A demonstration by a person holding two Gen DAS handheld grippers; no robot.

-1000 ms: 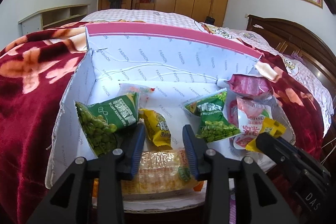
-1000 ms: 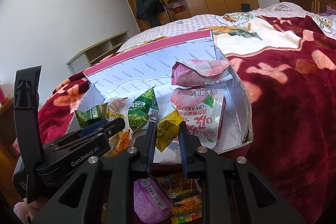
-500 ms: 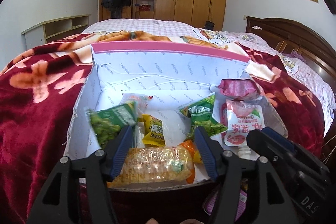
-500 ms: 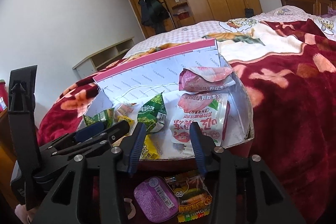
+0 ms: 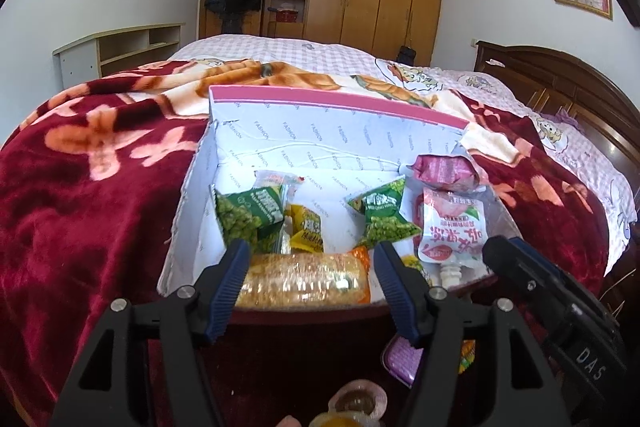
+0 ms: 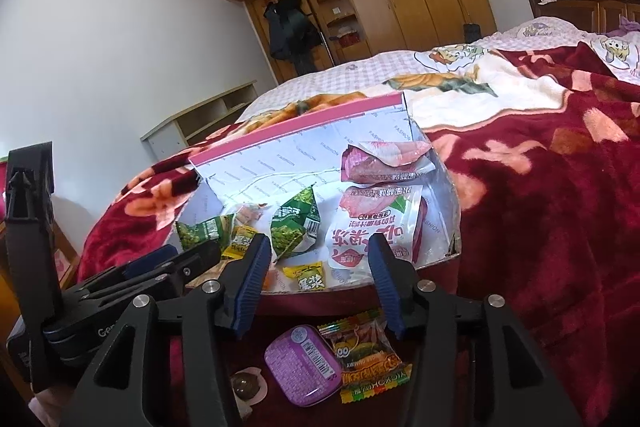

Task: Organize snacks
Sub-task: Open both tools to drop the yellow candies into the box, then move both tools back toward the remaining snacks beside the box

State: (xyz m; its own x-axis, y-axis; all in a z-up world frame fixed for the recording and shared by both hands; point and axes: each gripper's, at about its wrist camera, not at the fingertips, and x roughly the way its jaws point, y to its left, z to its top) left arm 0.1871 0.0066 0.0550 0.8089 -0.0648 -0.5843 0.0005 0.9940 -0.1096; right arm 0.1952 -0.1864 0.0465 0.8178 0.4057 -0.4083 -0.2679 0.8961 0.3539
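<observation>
Left gripper (image 5: 308,269) jaws opening, clear of corn snack (image 5: 304,281); right gripper (image 6: 316,267) jaws opening, empty.

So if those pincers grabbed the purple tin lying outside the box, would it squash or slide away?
The purple tin looks rigid, so probably no squashing. Its glossy lid may prove slippery. It lies flat on the plush blanket, so it would likely drag rather than roll.

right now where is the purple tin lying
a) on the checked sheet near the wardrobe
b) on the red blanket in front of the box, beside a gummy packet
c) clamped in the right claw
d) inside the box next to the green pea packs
b: the purple tin lies on the red blanket, outside the box, touching the gummy packet.
</observation>
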